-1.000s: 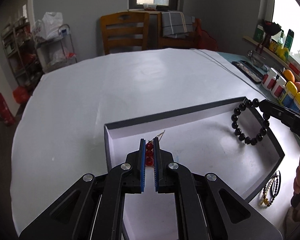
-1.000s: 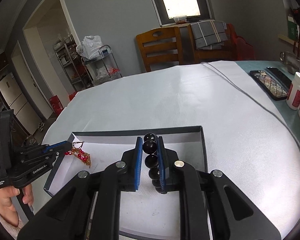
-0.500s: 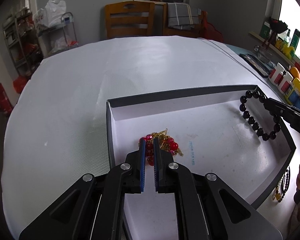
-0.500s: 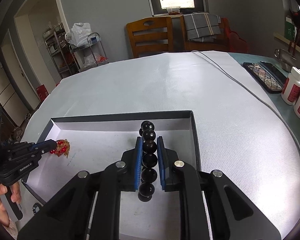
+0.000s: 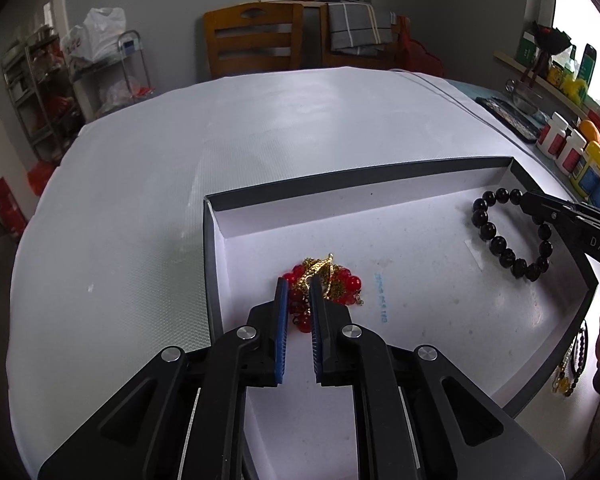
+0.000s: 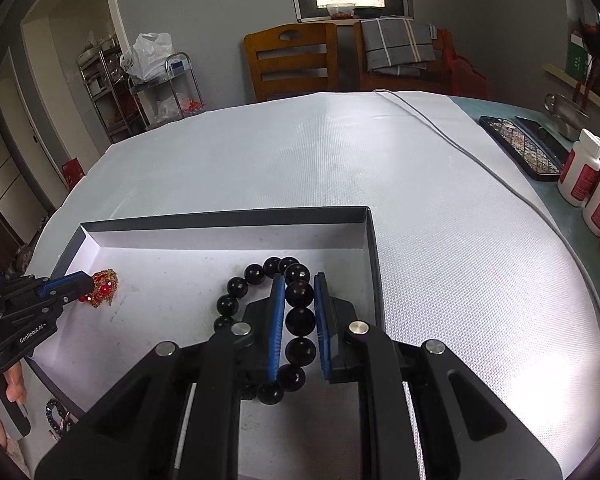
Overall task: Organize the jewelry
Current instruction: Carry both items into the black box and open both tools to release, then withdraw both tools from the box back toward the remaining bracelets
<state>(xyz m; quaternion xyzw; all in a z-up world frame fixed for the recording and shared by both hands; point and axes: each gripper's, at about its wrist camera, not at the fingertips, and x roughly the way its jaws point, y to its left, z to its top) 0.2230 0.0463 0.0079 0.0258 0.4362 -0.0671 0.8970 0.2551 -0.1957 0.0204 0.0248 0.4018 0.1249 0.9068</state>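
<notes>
A shallow grey box [image 5: 340, 178] with a white floor lies on the white table. A red-bead and gold-chain piece [image 5: 324, 280] rests on its floor at the left; it also shows in the right wrist view [image 6: 102, 286]. My left gripper [image 5: 299, 292] stands over it, jaws slightly parted around the beads. A black bead bracelet [image 6: 298, 322] lies on the floor at the right, also in the left wrist view [image 5: 500, 240]. My right gripper [image 6: 298, 286] has its jaws a little apart around the bracelet's beads.
More beaded jewelry [image 5: 572, 364] lies on the table outside the box's near edge, also in the right wrist view [image 6: 58, 416]. Bottles [image 6: 588, 176], a phone [image 6: 516, 144] and a grey cable [image 6: 460, 144] are at the right. Chairs [image 6: 296, 64] stand beyond the table.
Both grippers have lowered their jewelry onto the box floor. The red piece and the black bracelet now rest there, and both sets of jaws have opened slightly.
</notes>
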